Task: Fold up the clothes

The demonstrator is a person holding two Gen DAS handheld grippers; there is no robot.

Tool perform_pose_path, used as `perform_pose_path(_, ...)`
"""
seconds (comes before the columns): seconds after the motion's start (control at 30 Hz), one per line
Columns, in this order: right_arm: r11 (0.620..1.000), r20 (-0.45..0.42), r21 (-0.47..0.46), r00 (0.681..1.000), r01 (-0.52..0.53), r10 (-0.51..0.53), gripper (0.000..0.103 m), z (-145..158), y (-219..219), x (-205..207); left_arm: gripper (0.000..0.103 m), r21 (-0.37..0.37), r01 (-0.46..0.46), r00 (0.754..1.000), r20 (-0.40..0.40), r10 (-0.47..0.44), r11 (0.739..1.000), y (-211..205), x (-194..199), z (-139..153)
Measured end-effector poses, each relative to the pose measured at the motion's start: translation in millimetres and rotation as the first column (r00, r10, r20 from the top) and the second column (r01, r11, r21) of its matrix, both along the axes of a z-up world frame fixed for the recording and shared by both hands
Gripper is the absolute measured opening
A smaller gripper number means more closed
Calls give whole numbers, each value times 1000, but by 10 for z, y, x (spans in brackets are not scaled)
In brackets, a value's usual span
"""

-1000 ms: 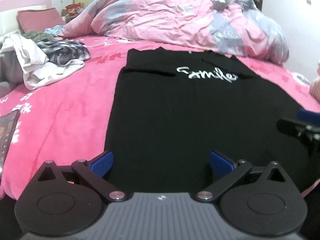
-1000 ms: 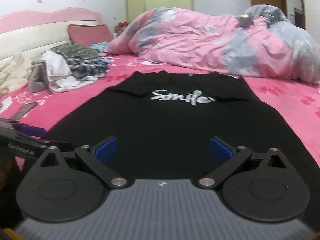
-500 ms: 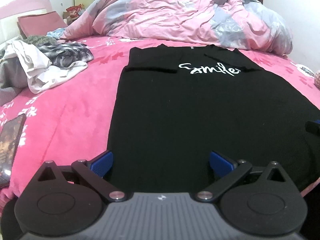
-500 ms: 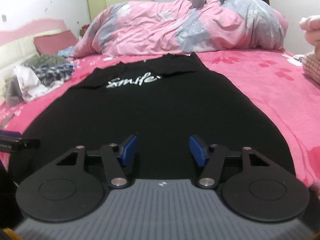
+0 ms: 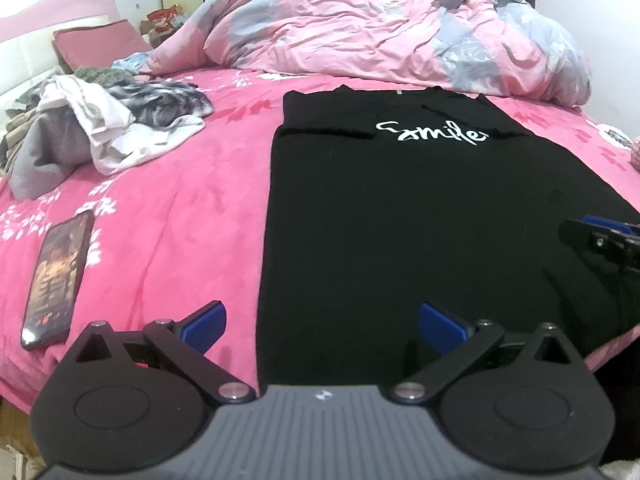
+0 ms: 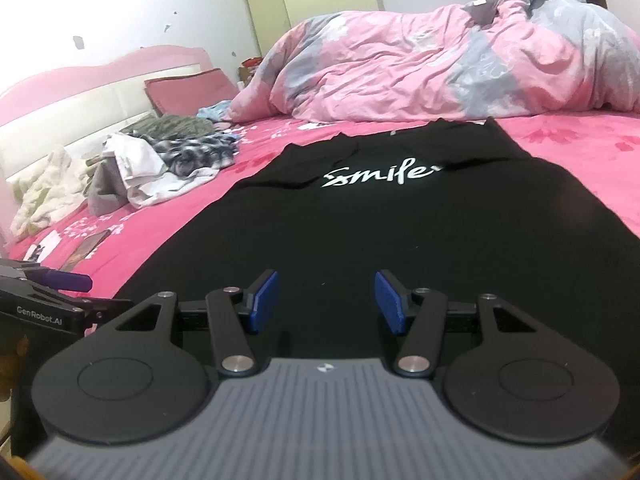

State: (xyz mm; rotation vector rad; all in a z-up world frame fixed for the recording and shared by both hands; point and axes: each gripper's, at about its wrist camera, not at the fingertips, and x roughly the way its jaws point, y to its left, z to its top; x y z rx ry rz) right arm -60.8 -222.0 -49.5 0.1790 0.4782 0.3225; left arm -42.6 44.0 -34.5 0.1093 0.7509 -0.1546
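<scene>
A black T-shirt (image 5: 400, 208) with a white "Smile" print lies flat on the pink bed, sleeves tucked in and hem towards me. My left gripper (image 5: 320, 312) hangs wide open over the hem's left corner, one finger above the pink sheet, the other above the cloth. My right gripper (image 6: 326, 284) is over the T-shirt (image 6: 400, 232) near the hem. Its jaws are closing, about half apart, with no cloth between the pads. Each gripper shows at the edge of the other's view: the right gripper (image 5: 592, 232), the left gripper (image 6: 60, 280).
A heap of unfolded clothes (image 5: 100, 132) lies at the left near the headboard. A phone (image 5: 58, 276) rests on the sheet left of the shirt. A bunched pink and grey duvet (image 5: 380, 36) fills the far side. The bed's near edge runs just below the grippers.
The right gripper's jaws have narrowed from wide to about half. The left gripper has shifted left, so its left finger now hangs past the shirt's edge and the phone shows fully.
</scene>
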Motion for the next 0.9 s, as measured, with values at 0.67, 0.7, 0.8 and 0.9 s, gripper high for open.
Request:
perform_pose_path(0.67, 1000, -3, -11, 1000, 27, -27, 53, 54, 5, -121, 91, -43, 14, 1000, -2, -14, 999, 99, -103, -75)
perform_pose_path(0.7, 1000, -6, -9, 1000, 28, -28, 53, 48, 1, -116, 90, -42, 13, 1000, -5, -13, 999, 96, -97, -77)
perform_pose_path(0.8, 1000, -14, -4, 1000, 27, -27, 53, 30, -13, -99, 89, -38, 13, 1000, -13, -13, 999, 81, -80, -81)
perform_pose_path(0.9, 1000, -16, 1, 999, 29, -29, 53, 16, -29, -94, 87, -32, 18, 1000, -20, -19, 999, 59, -66, -80)
